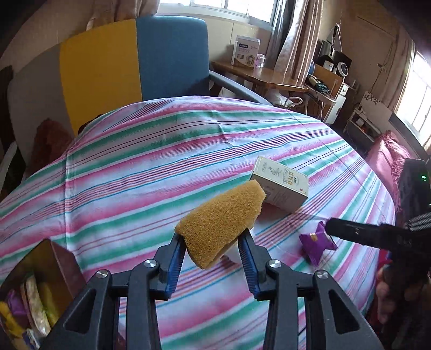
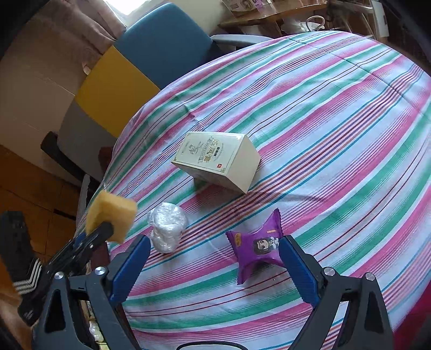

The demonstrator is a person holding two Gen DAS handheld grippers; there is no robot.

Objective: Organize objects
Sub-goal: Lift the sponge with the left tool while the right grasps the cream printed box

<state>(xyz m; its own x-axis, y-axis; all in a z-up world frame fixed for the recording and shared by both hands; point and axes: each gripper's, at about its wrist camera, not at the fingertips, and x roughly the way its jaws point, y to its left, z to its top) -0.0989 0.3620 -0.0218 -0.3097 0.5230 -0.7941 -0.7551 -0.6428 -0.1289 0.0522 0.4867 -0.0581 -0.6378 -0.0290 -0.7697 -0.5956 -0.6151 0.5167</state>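
Chair: I see its blue-yellow back (image 1: 134, 59) behind the striped tablecloth (image 1: 134, 167).
Windows: daylight (image 1: 223, 5) beyond the chair.
Desk: wooden (image 1: 258, 75), right of the chair.

Black-framed left hand-held gripper (image 1: 212, 243) – blue ribbed pads, silver screws – striped cuff

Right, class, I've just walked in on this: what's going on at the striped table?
A person is tidying up with two handheld grippers. The left gripper is shut on a yellow sponge, lifted off the striped cloth. The right gripper hangs open over a purple snack packet. A cream box and a clear plastic bundle lie on the cloth.
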